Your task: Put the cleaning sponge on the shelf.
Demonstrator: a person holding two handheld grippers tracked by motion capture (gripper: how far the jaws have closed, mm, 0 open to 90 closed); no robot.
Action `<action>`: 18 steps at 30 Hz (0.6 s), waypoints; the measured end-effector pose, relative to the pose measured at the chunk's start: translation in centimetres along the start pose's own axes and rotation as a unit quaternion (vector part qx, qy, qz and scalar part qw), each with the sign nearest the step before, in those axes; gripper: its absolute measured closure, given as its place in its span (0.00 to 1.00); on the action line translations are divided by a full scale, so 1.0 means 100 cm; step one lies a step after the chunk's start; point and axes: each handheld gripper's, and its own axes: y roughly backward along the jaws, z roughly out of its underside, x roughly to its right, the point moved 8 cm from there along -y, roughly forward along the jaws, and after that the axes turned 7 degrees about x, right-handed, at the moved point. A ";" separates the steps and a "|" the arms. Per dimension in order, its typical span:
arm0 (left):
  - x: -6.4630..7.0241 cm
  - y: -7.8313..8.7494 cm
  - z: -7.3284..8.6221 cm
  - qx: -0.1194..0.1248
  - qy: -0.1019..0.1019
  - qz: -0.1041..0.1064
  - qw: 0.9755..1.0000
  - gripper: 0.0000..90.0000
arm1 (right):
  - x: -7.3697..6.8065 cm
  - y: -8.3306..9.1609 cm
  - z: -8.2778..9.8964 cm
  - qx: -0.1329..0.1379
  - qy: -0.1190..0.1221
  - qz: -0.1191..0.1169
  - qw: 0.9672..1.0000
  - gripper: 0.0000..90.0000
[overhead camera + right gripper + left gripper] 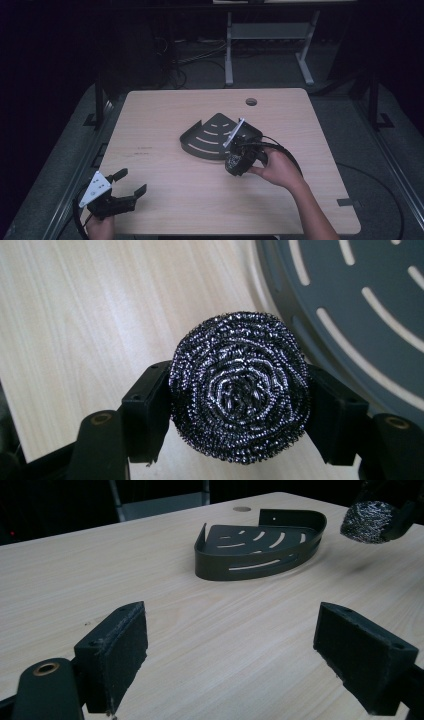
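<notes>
A round steel-wool scourer [240, 387] sits clamped between the jaws of my right gripper [240, 410], held above the wooden table just beside the rim of a dark slotted corner basket [360, 305]. From above, the right gripper [234, 162] hovers at the near edge of that basket [215, 137]. In the left gripper view the scourer [367, 521] hangs at the far right, past the basket [255, 550]. My left gripper [129, 184] rests near the table's front left corner, jaws wide apart with nothing between them [230, 660].
The light wooden table [165, 115] has a round cable hole [251, 101] near its far edge. A grey metal frame [270, 35] and cables stand on the dark floor beyond the table. A cable [285, 150] trails from the right gripper.
</notes>
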 end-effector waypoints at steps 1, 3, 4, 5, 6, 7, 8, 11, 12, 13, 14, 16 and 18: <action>0.000 0.000 0.000 0.000 0.000 0.000 1.000 0.15 | 0.001 0.000 -0.002 0.000 0.000 -0.001 1.000 0.37; 0.000 0.000 0.000 0.000 0.000 0.000 1.000 0.15 | 0.004 0.000 -0.006 0.004 -0.002 -0.005 1.000 0.37; -0.001 0.000 0.000 0.000 0.001 0.000 1.000 0.15 | 0.005 -0.001 -0.007 0.005 -0.003 -0.008 1.000 0.37; -0.001 0.001 0.000 0.000 0.001 0.000 1.000 0.15 | 0.006 -0.001 -0.009 0.004 -0.003 -0.008 1.000 0.37; -0.001 0.001 0.000 0.001 0.001 -0.001 1.000 0.15 | 0.008 -0.002 -0.010 0.003 -0.003 -0.007 1.000 0.37; -0.001 0.001 0.000 0.002 0.001 -0.001 1.000 0.15 | 0.010 -0.002 -0.013 0.002 -0.005 -0.011 1.000 0.37; -0.001 0.001 0.000 0.002 0.001 -0.001 1.000 0.15 | 0.010 -0.002 -0.013 0.002 -0.005 -0.011 1.000 0.37; -0.001 0.001 -0.001 0.002 0.001 -0.001 1.000 0.15 | 0.013 -0.003 -0.020 0.008 -0.008 -0.016 1.000 0.37; -0.001 0.001 0.000 0.001 0.001 -0.001 1.000 0.15 | 0.014 -0.003 -0.022 0.007 -0.009 -0.017 1.000 0.37; -0.001 0.001 0.000 0.001 0.001 -0.001 1.000 0.15 | 0.015 -0.004 -0.023 0.004 -0.007 -0.016 1.000 0.37; -0.001 0.001 0.000 0.001 0.001 -0.001 1.000 0.15 | 0.016 -0.004 -0.024 0.000 -0.007 -0.014 1.000 0.37; -0.001 0.001 0.000 0.001 0.001 -0.001 1.000 0.15 | 0.019 -0.005 -0.028 -0.003 -0.006 -0.013 1.000 0.37; -0.001 0.001 0.000 0.002 0.001 -0.001 1.000 0.15 | 0.022 -0.007 -0.032 -0.004 -0.008 -0.016 1.000 0.37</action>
